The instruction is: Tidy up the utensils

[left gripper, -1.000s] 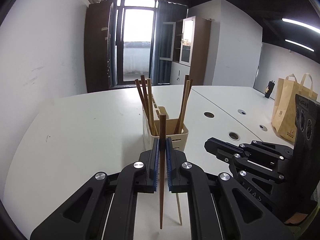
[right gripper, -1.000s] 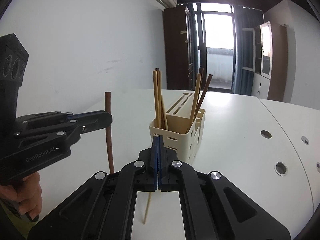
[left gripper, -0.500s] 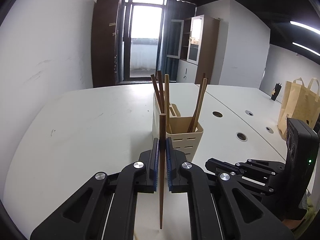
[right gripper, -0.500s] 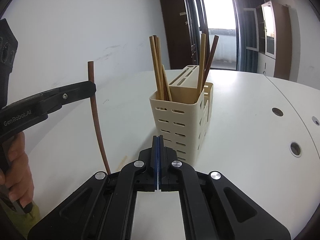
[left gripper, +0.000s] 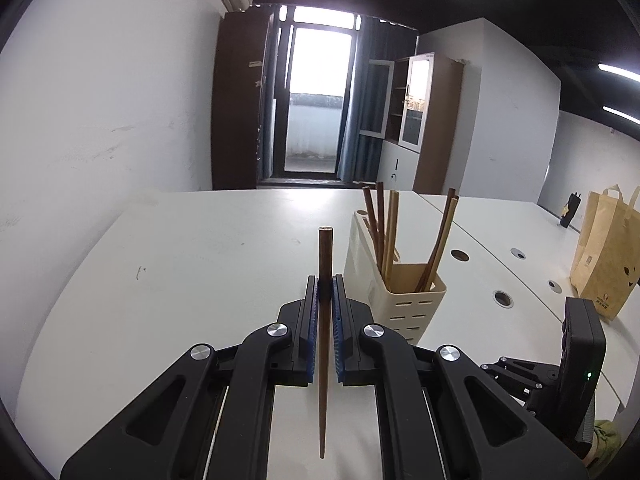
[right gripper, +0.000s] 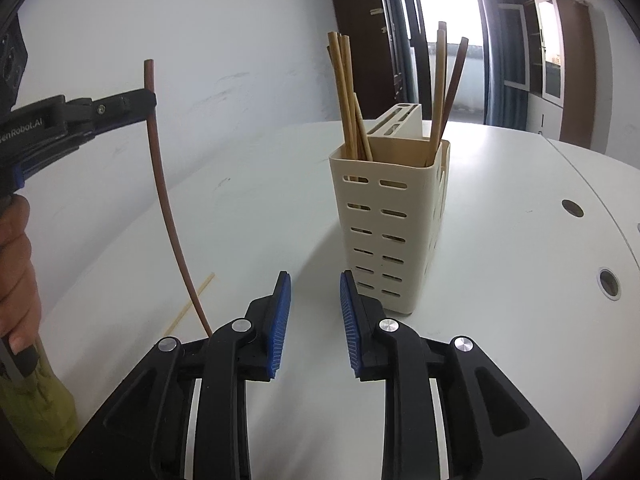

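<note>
My left gripper (left gripper: 325,286) is shut on a dark brown chopstick (left gripper: 323,344) and holds it upright above the white table, left of the cream slotted utensil holder (left gripper: 404,300). The holder holds several chopsticks. In the right wrist view the holder (right gripper: 390,224) stands just ahead of my right gripper (right gripper: 314,284), which is open and empty. The left gripper (right gripper: 120,106) with the dark chopstick (right gripper: 164,200) shows at the left. A pale chopstick (right gripper: 192,300) lies on the table.
A brown paper bag (left gripper: 604,256) stands at the far right of the white table (left gripper: 180,280). Round cable holes (left gripper: 502,298) run along the table to the right of the holder. The right gripper's body (left gripper: 560,376) is at the lower right.
My right gripper has opened and moved closer to the holder. My left gripper has shifted left and risen with the dark chopstick, so the holder now lies to its right.
</note>
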{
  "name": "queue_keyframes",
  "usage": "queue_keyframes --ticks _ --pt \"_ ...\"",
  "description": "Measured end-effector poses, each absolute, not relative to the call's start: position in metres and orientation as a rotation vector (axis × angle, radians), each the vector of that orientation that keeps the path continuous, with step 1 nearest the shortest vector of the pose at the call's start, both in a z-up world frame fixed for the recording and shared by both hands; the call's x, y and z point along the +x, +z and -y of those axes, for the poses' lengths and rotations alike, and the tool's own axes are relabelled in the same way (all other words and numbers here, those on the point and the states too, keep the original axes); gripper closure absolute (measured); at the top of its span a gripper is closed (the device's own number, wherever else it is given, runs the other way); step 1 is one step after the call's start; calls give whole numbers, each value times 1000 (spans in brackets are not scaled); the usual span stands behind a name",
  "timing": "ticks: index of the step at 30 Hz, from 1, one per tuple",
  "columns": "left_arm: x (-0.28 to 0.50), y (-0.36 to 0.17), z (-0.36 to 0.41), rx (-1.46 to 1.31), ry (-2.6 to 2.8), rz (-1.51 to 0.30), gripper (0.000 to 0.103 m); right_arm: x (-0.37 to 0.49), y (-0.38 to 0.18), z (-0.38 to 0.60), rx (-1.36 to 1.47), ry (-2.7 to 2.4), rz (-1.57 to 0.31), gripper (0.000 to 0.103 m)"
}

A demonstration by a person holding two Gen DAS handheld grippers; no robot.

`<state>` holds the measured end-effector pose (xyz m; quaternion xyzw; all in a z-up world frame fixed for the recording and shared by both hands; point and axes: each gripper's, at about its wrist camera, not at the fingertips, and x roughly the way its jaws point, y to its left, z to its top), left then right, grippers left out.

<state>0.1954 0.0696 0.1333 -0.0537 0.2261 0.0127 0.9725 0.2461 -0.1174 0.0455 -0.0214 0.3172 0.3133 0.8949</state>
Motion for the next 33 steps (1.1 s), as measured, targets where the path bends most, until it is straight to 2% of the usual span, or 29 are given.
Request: queue_keyframes --ticks 9,21,33 --pt "181 150 -104 -130 77 -409 97 236 37 92 -52 686 -695 67" --pt "156 175 -152 -145 148 -329 97 218 31 41 -76 752 -749 60" --pt "127 198 -195 -151 188 -248 97 194 29 -45 -118 821 -823 59"
